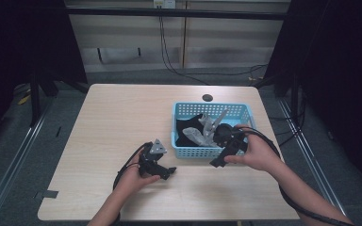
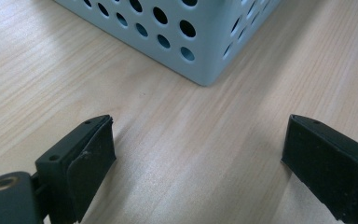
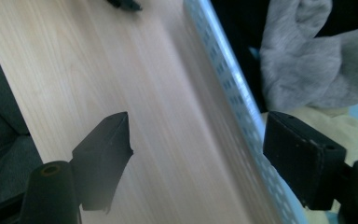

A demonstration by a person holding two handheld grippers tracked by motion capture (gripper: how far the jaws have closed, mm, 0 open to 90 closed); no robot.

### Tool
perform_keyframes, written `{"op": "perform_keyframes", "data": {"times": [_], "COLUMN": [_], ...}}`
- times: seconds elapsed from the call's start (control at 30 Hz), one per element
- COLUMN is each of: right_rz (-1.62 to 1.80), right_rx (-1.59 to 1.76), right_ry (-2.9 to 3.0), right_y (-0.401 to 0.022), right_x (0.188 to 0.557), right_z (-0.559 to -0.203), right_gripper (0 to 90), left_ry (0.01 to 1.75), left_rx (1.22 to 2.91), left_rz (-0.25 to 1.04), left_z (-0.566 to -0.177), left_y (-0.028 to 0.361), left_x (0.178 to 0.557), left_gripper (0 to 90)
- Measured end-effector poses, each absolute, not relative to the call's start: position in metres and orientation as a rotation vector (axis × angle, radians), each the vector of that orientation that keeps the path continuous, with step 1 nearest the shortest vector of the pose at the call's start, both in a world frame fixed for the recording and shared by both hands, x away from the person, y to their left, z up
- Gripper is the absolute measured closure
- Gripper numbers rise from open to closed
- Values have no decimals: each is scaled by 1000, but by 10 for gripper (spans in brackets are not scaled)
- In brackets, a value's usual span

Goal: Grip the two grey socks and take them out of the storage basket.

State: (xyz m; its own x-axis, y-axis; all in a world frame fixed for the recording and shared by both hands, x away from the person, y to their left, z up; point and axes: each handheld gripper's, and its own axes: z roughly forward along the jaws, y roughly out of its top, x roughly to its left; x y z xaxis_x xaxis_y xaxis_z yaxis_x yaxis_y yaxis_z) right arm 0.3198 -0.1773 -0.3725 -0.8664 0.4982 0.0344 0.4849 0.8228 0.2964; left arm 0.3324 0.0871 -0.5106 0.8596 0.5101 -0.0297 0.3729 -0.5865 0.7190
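A blue basket with round holes is set on the right half of the pale wood surface. Black cloth and grey cloth are piled inside it.

The left claw is held low over the surface, just in front of the basket's near left corner. Its jaws are spread wide and nothing is held between them. In the left gripper view, the basket corner is seen ahead of the wide jaws, with bare wood between them.

The right claw is held at the basket's near wall, towards its right end. Its jaws are also spread wide and hold nothing. In the right gripper view, the basket rim is seen running between the jaws, with grey cloth inside and wood on the other side.
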Motion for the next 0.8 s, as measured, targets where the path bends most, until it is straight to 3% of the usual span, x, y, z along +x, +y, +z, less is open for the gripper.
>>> {"op": "perform_keyframes", "data": {"times": [0.47,0.8], "right_rz": [521,504], "right_rx": [917,1000], "right_ry": [2881,2845], "right_y": [-170,-165], "right_x": [368,403], "right_z": [-367,-389], "right_gripper": [259,325], "left_ry": [635,635], "left_rx": [2262,2261], "left_rz": [227,229], "left_z": [-511,-511], "left_y": [87,87], "left_x": [332,332], "left_gripper": [84,85]}}
